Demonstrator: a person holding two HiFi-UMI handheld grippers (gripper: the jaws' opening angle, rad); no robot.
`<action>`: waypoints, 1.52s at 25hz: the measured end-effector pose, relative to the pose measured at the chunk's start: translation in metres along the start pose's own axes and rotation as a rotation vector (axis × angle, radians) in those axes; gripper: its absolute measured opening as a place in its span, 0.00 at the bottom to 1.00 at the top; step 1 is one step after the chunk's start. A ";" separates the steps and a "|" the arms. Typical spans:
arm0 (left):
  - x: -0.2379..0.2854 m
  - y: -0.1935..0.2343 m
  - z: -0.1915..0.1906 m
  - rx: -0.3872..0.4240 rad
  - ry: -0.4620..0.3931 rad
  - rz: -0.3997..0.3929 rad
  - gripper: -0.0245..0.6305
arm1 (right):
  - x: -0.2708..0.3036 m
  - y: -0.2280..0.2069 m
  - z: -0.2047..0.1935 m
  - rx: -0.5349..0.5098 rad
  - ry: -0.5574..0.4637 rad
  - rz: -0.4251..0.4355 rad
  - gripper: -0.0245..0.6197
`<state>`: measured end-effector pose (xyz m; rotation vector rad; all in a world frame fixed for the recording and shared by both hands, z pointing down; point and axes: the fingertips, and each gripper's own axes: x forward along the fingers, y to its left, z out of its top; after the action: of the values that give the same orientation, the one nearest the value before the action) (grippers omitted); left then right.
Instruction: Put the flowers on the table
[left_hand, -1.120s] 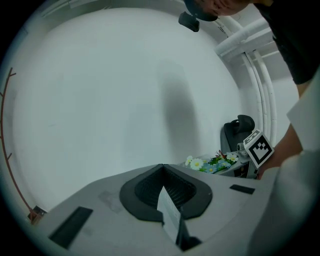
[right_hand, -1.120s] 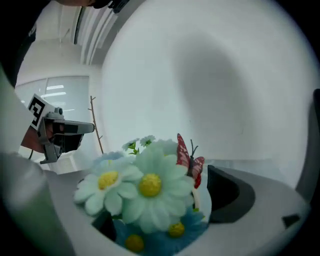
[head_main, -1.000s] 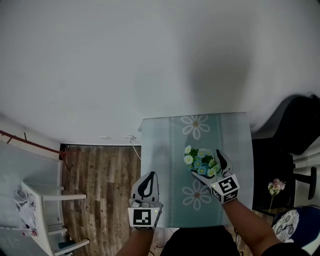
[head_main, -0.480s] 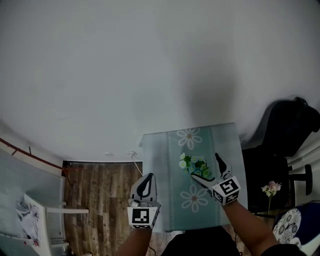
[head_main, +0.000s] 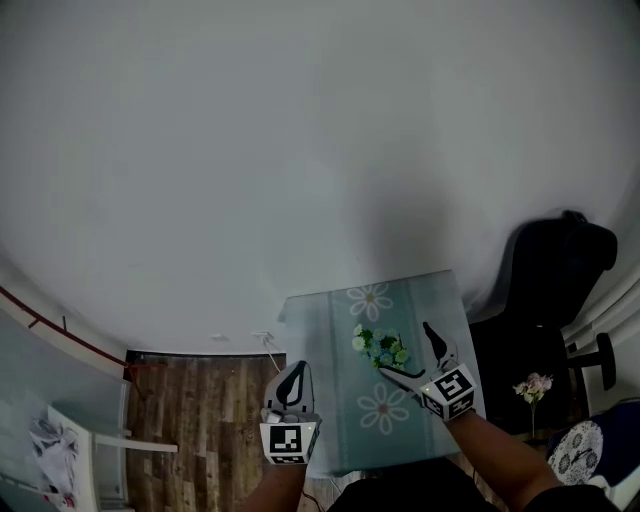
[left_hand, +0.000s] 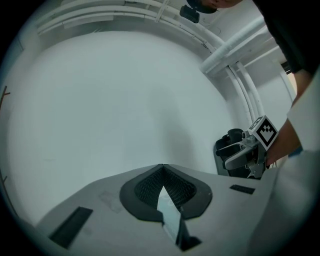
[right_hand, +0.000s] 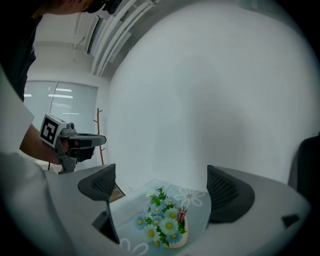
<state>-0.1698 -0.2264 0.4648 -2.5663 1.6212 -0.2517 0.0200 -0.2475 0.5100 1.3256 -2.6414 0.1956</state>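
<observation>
A small pot of blue and white flowers (head_main: 380, 345) stands on the table with the teal daisy-print cloth (head_main: 330, 320). My right gripper (head_main: 405, 352) is open just behind the pot, its jaws wide apart on either side. In the right gripper view the flowers (right_hand: 164, 225) sit low between the two pads (right_hand: 226, 194), touching neither. My left gripper (head_main: 290, 384) hovers at the table's left edge, over the floor. Its jaws (left_hand: 162, 192) are shut with nothing in them, and it points at the white wall.
A black office chair (head_main: 548, 270) stands right of the table. Pink flowers (head_main: 533, 385) stand on a dark surface beside it. Wooden floor (head_main: 200, 400) and a white rack (head_main: 80, 450) lie to the left. A white wall is close behind the table.
The head view has tilted up, so the table sits lower and smaller in the frame. The right gripper has drawn back slightly from the flowers. The left gripper holds its place.
</observation>
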 end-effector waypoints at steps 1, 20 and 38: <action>-0.001 0.001 0.004 0.003 -0.009 0.002 0.04 | -0.001 0.000 0.004 -0.003 -0.006 0.001 0.92; -0.017 0.005 0.033 -0.007 -0.070 0.013 0.04 | -0.056 -0.026 0.056 -0.082 -0.142 -0.142 0.68; -0.019 0.014 0.013 -0.026 -0.030 0.034 0.04 | -0.056 -0.031 0.050 -0.100 -0.126 -0.144 0.06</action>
<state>-0.1881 -0.2152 0.4482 -2.5465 1.6666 -0.1896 0.0730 -0.2325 0.4503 1.5331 -2.6033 -0.0403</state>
